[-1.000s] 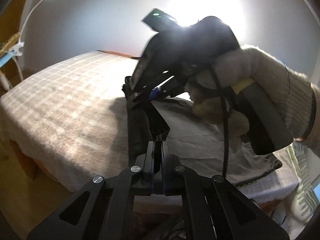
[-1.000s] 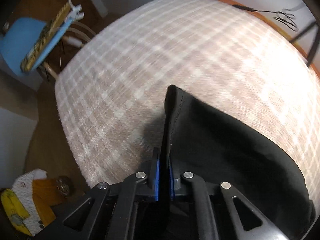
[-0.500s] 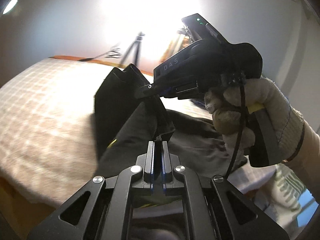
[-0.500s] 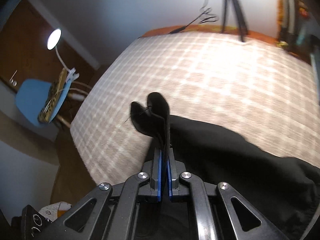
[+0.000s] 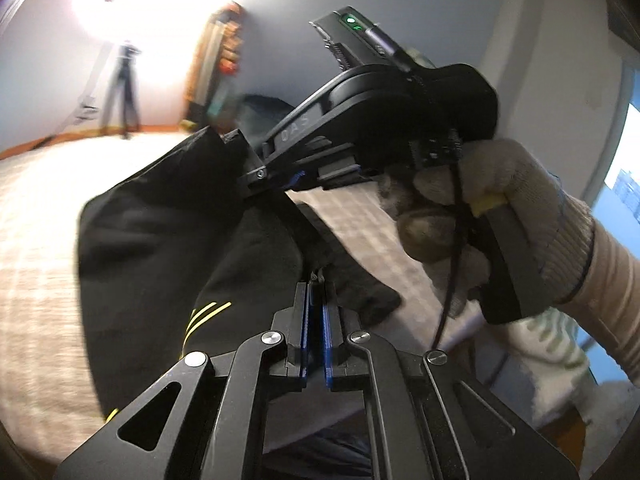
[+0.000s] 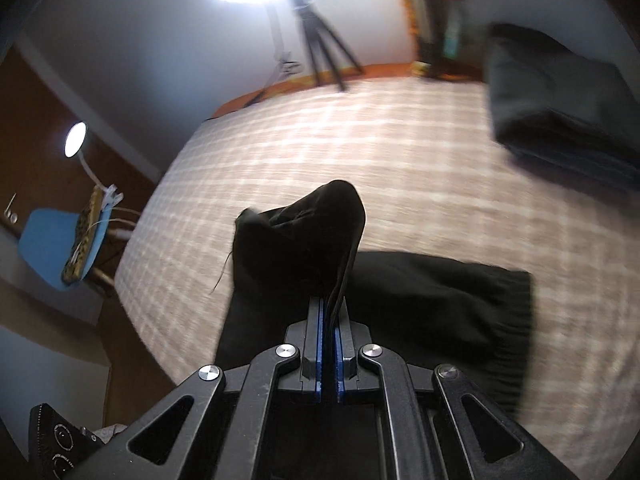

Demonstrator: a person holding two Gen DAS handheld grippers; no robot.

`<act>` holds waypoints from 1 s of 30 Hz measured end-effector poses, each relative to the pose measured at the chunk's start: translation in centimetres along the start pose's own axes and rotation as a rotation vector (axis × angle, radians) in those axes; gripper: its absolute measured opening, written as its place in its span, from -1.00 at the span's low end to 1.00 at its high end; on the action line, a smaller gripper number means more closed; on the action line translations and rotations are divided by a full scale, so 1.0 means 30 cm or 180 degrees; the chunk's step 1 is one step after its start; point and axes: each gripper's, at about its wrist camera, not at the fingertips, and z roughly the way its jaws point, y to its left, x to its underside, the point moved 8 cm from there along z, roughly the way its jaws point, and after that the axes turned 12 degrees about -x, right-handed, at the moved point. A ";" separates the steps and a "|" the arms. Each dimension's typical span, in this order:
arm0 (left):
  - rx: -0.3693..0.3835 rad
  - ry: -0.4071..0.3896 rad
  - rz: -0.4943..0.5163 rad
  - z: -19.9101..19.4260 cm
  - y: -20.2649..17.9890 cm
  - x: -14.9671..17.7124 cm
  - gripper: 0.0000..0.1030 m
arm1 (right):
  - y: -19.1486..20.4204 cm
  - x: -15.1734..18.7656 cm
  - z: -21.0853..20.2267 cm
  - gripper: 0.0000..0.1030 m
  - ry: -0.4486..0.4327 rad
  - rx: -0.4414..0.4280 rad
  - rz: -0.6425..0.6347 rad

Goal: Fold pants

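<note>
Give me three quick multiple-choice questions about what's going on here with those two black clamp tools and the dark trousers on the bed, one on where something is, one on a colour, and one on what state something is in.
1. Where does the folded dark pile lie?
A. On the bed's far right
B. On the blue chair
C. On the floor

2. What colour are the stripes on the black pants?
A. Red
B. Yellow
C. White

3. What is the right gripper doing?
A. Hanging open
B. Shut on nothing
C. Shut on the pants

Answers:
1 A, it sits on the checked bedcover at the right edge.
2 B, thin yellow lines show near the left gripper.
3 C, black cloth is pinched between its blue pads.
</note>
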 end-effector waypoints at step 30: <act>-0.0953 0.0370 -0.0405 0.216 0.625 -0.124 -0.56 | -0.278 0.100 -0.060 -0.73 0.0073 0.0593 -0.0088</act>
